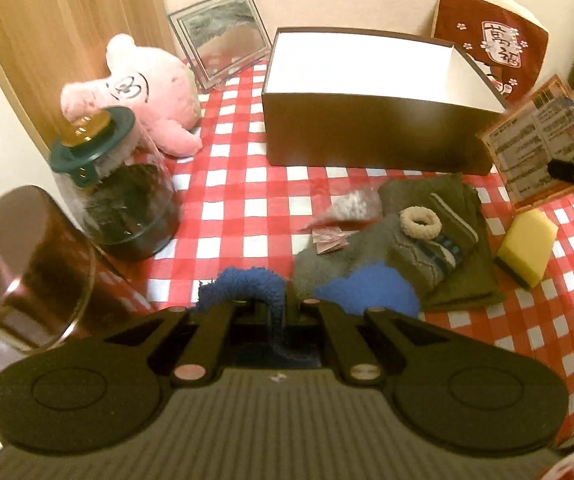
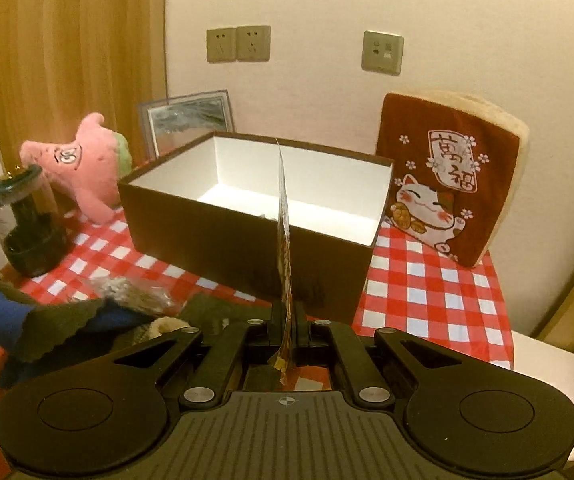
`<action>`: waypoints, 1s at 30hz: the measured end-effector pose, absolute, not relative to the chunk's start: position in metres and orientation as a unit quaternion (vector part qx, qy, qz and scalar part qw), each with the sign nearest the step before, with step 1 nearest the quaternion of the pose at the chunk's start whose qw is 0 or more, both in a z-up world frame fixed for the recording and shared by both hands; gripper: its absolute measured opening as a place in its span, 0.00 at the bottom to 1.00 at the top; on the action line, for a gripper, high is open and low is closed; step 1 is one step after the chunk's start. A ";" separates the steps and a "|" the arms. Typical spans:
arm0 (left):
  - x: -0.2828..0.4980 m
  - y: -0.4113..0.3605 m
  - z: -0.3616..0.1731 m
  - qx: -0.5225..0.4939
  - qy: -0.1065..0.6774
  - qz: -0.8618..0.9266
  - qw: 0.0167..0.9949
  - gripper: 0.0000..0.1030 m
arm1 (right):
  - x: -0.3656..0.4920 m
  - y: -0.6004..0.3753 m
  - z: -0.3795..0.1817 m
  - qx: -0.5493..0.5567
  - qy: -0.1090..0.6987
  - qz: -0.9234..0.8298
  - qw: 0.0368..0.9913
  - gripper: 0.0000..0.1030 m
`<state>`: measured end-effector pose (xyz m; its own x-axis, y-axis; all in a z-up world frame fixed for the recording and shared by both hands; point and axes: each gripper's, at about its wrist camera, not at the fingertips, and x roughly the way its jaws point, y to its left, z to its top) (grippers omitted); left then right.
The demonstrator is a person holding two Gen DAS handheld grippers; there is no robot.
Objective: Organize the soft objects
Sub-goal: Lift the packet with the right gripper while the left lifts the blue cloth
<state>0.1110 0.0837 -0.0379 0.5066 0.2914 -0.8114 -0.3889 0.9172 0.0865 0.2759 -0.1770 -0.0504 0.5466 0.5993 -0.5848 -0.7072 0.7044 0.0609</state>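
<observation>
My left gripper (image 1: 277,304) is shut on a fuzzy blue cloth (image 1: 243,282), held low over the checked table. Beside it lies a pile of soft things: a grey and blue sock (image 1: 367,264), a dark green folded cloth (image 1: 459,216), a cream scrunchie (image 1: 420,221) on top. A pink plush pig (image 1: 155,92) sits at the back left. My right gripper (image 2: 287,320) is shut on a thin orange printed card (image 2: 283,216), held upright on edge in front of the open dark box (image 2: 243,236), whose white inside looks nearly bare. The card also shows in the left wrist view (image 1: 543,140).
A glass jar with a green lid (image 1: 119,196) stands left, with a brown glass object (image 1: 27,264) near it. A yellow sponge (image 1: 527,248) lies right of the pile. A red lucky-cat cushion (image 2: 447,184) and a framed picture (image 2: 189,118) lean on the wall. A clear plastic bag (image 1: 351,204) lies mid-table.
</observation>
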 end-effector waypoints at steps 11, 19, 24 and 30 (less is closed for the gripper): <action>0.072 0.062 0.000 -0.009 0.449 0.231 0.863 0.04 | 0.277 -0.200 -0.042 -0.077 0.288 0.397 0.868 0.02; 0.056 0.061 0.030 0.009 0.434 0.237 0.869 0.04 | 0.280 -0.211 -0.033 -0.060 0.285 0.392 0.873 0.02; 0.058 0.062 0.057 0.034 0.398 0.223 0.889 0.04 | 0.282 -0.214 -0.022 -0.053 0.281 0.388 0.876 0.02; 0.080 0.078 0.085 0.061 0.350 0.201 0.913 0.04 | 0.286 -0.216 -0.006 -0.045 0.278 0.381 0.881 0.02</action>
<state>0.0798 0.0782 0.0851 0.6735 0.4103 -0.6148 -0.3244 0.9115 0.2529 0.2857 -0.2156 -0.0055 0.5551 0.6461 -0.5238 -0.6965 0.7053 0.1319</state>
